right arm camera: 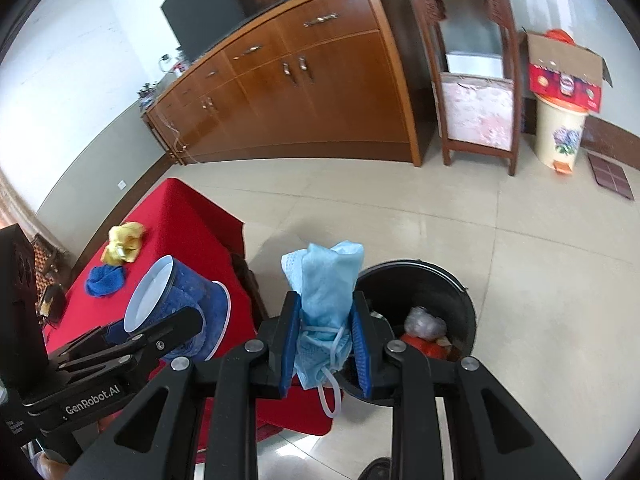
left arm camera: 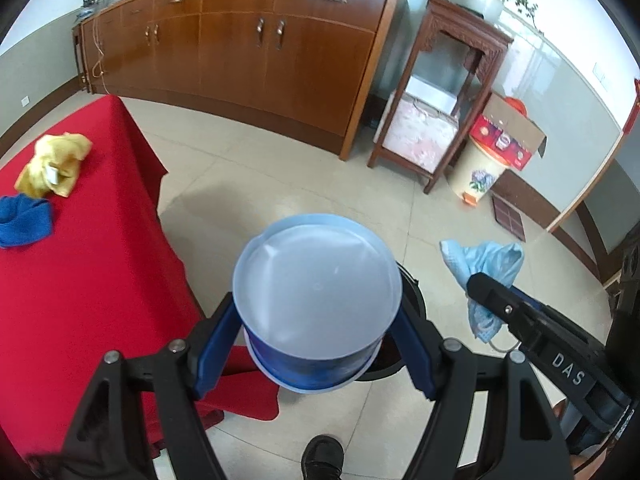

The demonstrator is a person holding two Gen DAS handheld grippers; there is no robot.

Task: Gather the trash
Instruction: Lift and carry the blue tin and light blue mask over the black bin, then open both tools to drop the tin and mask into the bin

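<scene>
A tiled room with a red-clothed table [right arm camera: 192, 216] at left. The right gripper [right arm camera: 325, 340], lower centre, clamps a soft, light face mask [right arm camera: 326, 280] mid-body, beside the black bin [right arm camera: 440, 280]. The left gripper [left arm camera: 316, 344] pinches a light, crushable paper cup [left arm camera: 316, 280].

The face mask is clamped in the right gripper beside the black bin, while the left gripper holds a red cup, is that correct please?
Nearly. The right gripper does clamp the face mask beside the black bin, but the cup in the left gripper is blue, not red, as the left wrist view shows.
</scene>
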